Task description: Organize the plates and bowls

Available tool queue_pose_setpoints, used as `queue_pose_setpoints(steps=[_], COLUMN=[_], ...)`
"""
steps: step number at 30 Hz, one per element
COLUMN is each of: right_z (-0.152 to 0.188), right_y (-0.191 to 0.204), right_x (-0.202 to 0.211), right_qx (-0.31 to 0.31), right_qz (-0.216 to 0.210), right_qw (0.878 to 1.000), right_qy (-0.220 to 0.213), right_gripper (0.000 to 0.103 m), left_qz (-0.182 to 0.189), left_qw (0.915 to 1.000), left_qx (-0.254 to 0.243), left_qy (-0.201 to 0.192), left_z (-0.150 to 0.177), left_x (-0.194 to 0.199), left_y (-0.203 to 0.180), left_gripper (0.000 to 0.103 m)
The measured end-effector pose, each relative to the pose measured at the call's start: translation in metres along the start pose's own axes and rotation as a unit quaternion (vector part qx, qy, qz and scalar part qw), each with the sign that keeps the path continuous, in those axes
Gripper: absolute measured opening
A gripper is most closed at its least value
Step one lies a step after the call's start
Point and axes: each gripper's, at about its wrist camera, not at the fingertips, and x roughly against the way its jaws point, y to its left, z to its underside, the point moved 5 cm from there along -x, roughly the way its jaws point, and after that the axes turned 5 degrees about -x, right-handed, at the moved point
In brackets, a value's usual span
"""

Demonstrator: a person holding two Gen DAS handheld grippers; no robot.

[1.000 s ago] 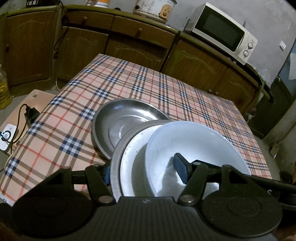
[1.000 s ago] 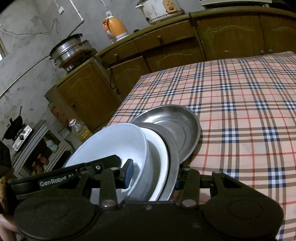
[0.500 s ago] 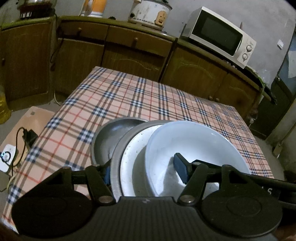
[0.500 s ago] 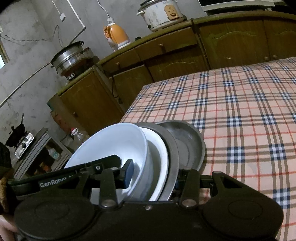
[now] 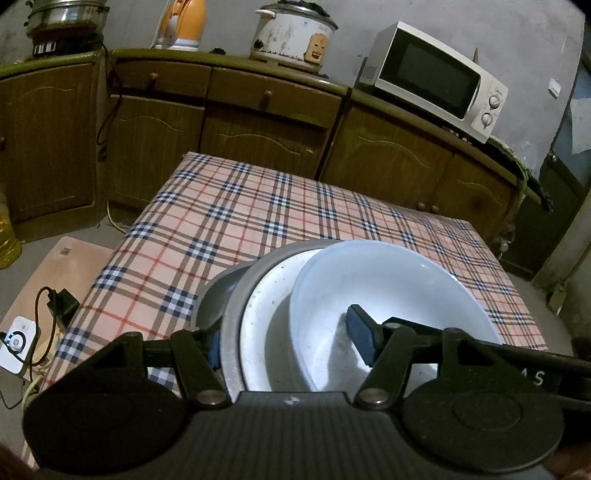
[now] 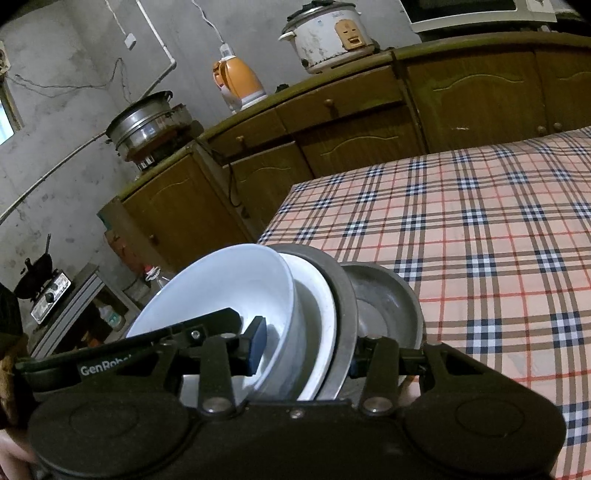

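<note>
Left wrist view: the left gripper [image 5: 288,341] is closed on a stack of dishes low in the frame. One blue pad [image 5: 360,341] sits inside the white bowl [image 5: 388,291]; the other finger is outside the grey plate [image 5: 231,314] at the left. Between bowl and grey plate lies a white plate [image 5: 266,314]. A steel dish [image 5: 212,291] peeks out behind the stack, at lower centre, on the plaid table [image 5: 258,221]. Across the top of the frame run wooden cabinets [image 5: 258,122] with a microwave [image 5: 432,77] at upper right, a rice cooker [image 5: 291,33] at top centre and an orange kettle [image 5: 183,22] at upper left.

Right wrist view: the right gripper [image 6: 306,354] clamps the same stack at lower centre, one pad [image 6: 257,343] inside the bowl [image 6: 229,288], the other finger behind the grey plate [image 6: 338,306]. The white plate [image 6: 319,299] is sandwiched between them. The steel dish [image 6: 384,299] lies just right of the stack on the table [image 6: 480,240]. The left gripper's arm [image 6: 129,350] crosses the bowl from the lower left.
</note>
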Motion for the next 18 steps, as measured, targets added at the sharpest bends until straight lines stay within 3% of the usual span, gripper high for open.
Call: queue_pose_setpoints(steps=[18], right_z=[-0.003], right_y=[0.005], right_x=[-0.013], right_qx=[0.007], right_qz=[-0.004], right_qw=[1.0], right_qy=[0.003], right_gripper=[0.051], left_qz=[-0.002], left_qw=[1.0], left_qx=[-0.003], left_qy=[0.002], left_z=[-0.006], left_x=[-0.007], left_y=[0.01], left_gripper=[0.065])
